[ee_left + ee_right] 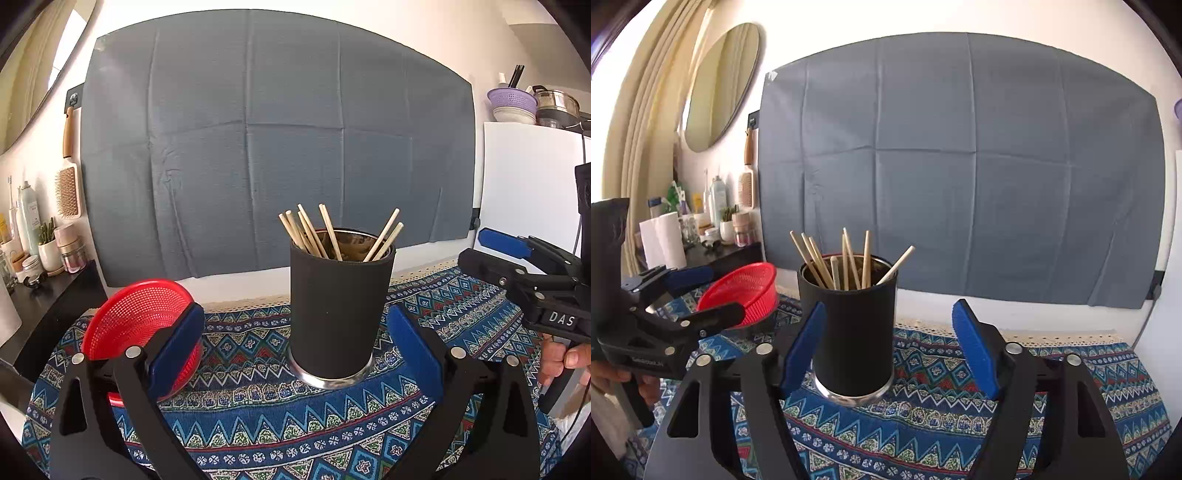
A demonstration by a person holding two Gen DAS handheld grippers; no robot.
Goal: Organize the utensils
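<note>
Left gripper [295,347]: fingers spread wide, nothing gripped; black cup [338,310] stands upright between the pads, touching neither. Right gripper [890,350]: fingers likewise spread, empty; the cup sits just inside its left pad [803,350]. Wooden chopsticks [332,236] stand loosely in the cup, fanned outward. Red mesh basket [144,321] lies left of the cup, tilted, on the patterned tablecloth [258,406].
</note>
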